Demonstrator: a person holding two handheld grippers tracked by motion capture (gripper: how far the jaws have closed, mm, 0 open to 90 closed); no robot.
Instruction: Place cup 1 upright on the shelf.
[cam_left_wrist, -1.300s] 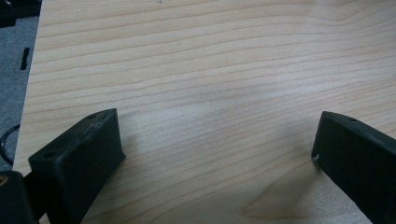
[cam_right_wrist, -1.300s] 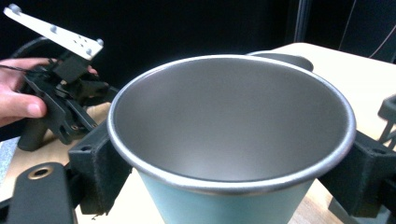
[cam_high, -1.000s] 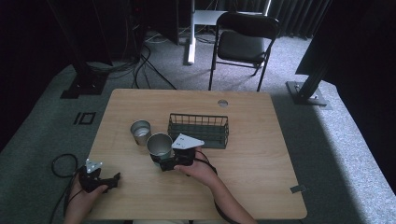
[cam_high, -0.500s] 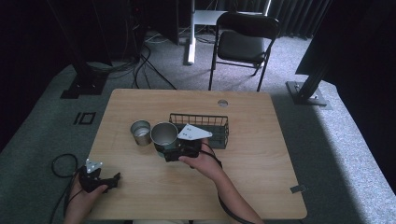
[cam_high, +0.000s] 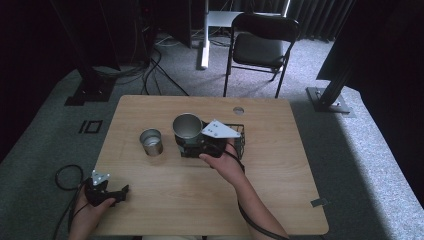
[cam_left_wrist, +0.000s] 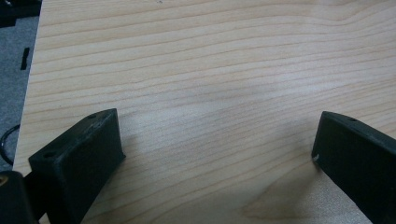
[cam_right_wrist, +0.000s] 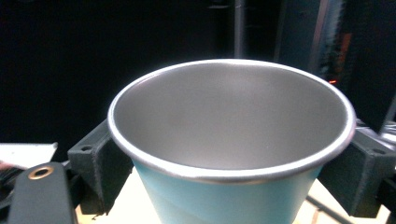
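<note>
Pale wooden worktop (cam_high: 280, 190) with a round cable hole (cam_high: 238, 110), small metal cup (cam_high: 151, 142) standing left of centre, black folding chair (cam_high: 260, 47) beyond the far edge, grey carpet (cam_high: 360, 150), dark stand bases, loose cables (cam_high: 155, 55)

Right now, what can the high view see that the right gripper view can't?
The high view alone takes in the second metal cup standing on the table, the wire basket, the chair and the left claw. The right gripper view alone reveals the held cup's light blue outside. Both share the held cup in the right claw.
</note>
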